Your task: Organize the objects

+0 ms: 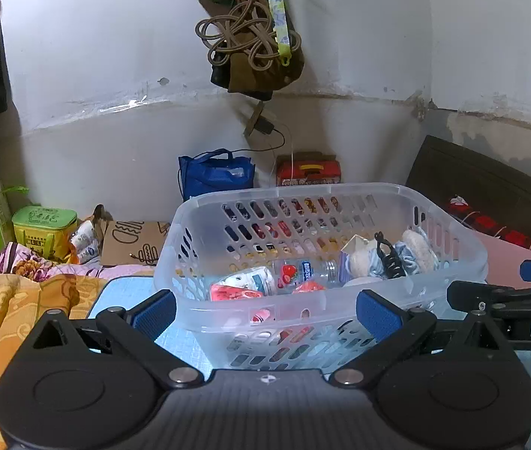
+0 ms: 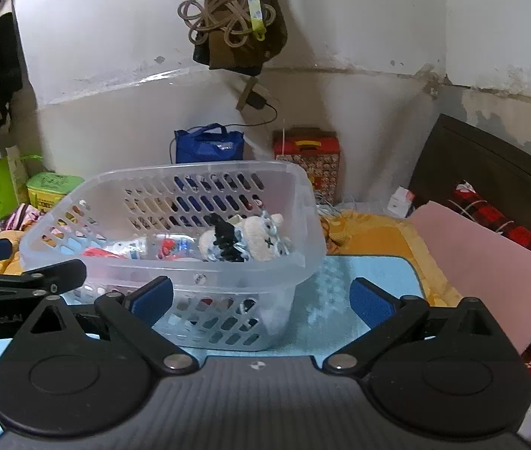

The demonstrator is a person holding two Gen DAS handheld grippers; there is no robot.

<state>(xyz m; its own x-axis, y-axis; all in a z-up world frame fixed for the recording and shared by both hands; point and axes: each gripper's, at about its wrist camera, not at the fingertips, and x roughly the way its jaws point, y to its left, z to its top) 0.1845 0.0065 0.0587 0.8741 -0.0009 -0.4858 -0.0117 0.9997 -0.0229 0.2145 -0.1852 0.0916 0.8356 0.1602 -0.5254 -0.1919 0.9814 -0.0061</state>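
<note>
A translucent slotted plastic basket (image 1: 340,202) at twelve o'clock holds a clear water bottle (image 1: 303,272), packets and hair scrunchies (image 2: 254,238). The left gripper (image 1: 265,313) and the right gripper (image 2: 261,300) both gape wide, empty.

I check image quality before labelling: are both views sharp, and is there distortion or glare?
Left wrist view: basket sharp, wall lines bent by the fisheye, dark corners. Right wrist view: basket slightly soft, the same bending, light glare on the blue mat.

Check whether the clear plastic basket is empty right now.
No, the clear plastic basket holds a plastic bottle lying on its side and a fuzzy cream slipper, among other items.
</note>
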